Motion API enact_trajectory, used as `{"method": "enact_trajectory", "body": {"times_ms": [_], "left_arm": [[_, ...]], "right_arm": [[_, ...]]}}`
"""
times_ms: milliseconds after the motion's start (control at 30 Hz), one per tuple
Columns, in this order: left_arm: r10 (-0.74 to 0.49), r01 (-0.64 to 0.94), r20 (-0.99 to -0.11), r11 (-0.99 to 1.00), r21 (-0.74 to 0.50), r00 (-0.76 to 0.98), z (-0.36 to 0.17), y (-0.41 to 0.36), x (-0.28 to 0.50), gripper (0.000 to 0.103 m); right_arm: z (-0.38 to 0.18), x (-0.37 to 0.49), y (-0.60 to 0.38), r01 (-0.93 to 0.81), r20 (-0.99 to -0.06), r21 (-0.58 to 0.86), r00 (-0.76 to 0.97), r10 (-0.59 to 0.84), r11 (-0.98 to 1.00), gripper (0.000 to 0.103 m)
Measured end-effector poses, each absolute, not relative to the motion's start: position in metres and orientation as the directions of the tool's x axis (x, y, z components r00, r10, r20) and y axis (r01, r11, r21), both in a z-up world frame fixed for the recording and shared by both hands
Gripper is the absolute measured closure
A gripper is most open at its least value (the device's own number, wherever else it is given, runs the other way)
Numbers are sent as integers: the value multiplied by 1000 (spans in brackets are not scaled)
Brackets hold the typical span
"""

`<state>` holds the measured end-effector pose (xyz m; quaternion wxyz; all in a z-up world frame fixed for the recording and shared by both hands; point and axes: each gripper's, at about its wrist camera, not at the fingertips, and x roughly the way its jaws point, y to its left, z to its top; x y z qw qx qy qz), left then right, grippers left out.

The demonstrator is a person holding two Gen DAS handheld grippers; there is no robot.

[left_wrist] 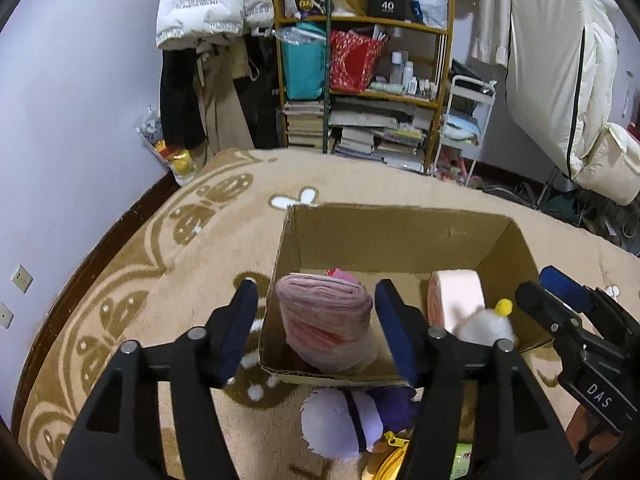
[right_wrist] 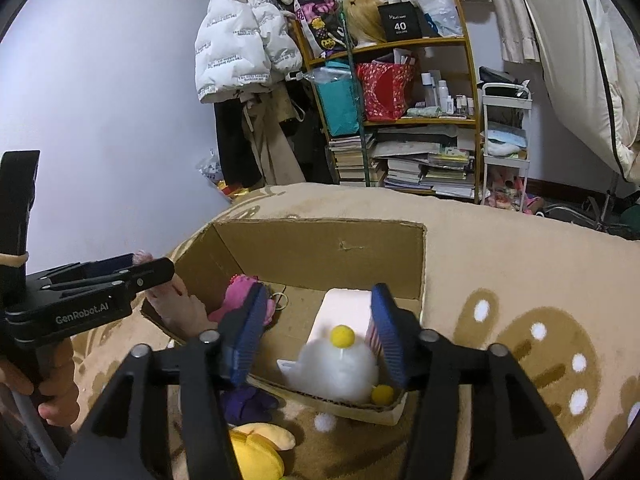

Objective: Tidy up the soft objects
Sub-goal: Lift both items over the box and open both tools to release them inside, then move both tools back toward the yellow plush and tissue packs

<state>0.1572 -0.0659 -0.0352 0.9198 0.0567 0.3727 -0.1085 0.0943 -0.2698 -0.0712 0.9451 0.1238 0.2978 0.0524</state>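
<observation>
The left gripper [left_wrist: 318,326] is seen with its jaws parted. A rolled pink cloth [left_wrist: 326,322] stands upright between the blue pads [left_wrist: 394,330], with a visible gap on both sides, so nothing is gripped. The roll rests inside the cardboard box [left_wrist: 400,236], against its near-left corner.

The right gripper [right_wrist: 320,334] is likewise seen parted. A white plush with yellow pom-poms [right_wrist: 340,372] lies between its fingers at the box's near wall. The plush looks slightly blurred. Whether the right-hand pad touches it cannot be told; no squeeze is evident.

Just behind the white plush a pale pink foam block [right_wrist: 346,312] is noted, lying on the box floor toward the right wall. A bright pink plush with a key ring [right_wrist: 244,296] is recorded in the far-left part of the box, partly hidden by the left finger of the right gripper.

In the right wrist view, the left gripper's handle is held by a hand [right_wrist: 56,392] at the lower left edge.

The box sits open-topped on a tan patterned rug [left_wrist: 192,264]. Outside the box, just in front of its near wall, a white-and-lilac plush [left_wrist: 340,420] and a dark purple soft item [right_wrist: 248,400] are observed on the rug, and a yellow plush [right_wrist: 256,448] lies nearest the camera.

Behind the rug, a wooden shelf [left_wrist: 440,92] with books and bags stands against the wall.
</observation>
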Motion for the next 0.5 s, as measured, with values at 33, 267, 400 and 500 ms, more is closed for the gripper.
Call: {"method": "enact_trajectory", "body": {"times_ms": [33, 267, 400, 500], "left_arm": [[-154, 239, -697, 971, 26, 701, -33, -66, 156, 33], [-127, 225, -689, 973, 53, 714, -23, -63, 133, 12], [-111, 229, -682, 970, 85, 723, -14, -62, 117, 6], [-118, 230, -688, 970, 73, 716, -10, -58, 104, 5]], "right_arm": [[-69, 93, -270, -23, -551, 267, 817, 172, 963, 40], [-58, 71, -276, 17, -552, 291, 820, 153, 957, 4], [-52, 55, -278, 26, -554, 300, 819, 152, 954, 0], [-49, 44, -278, 39, -570, 297, 809, 145, 954, 0]]}}
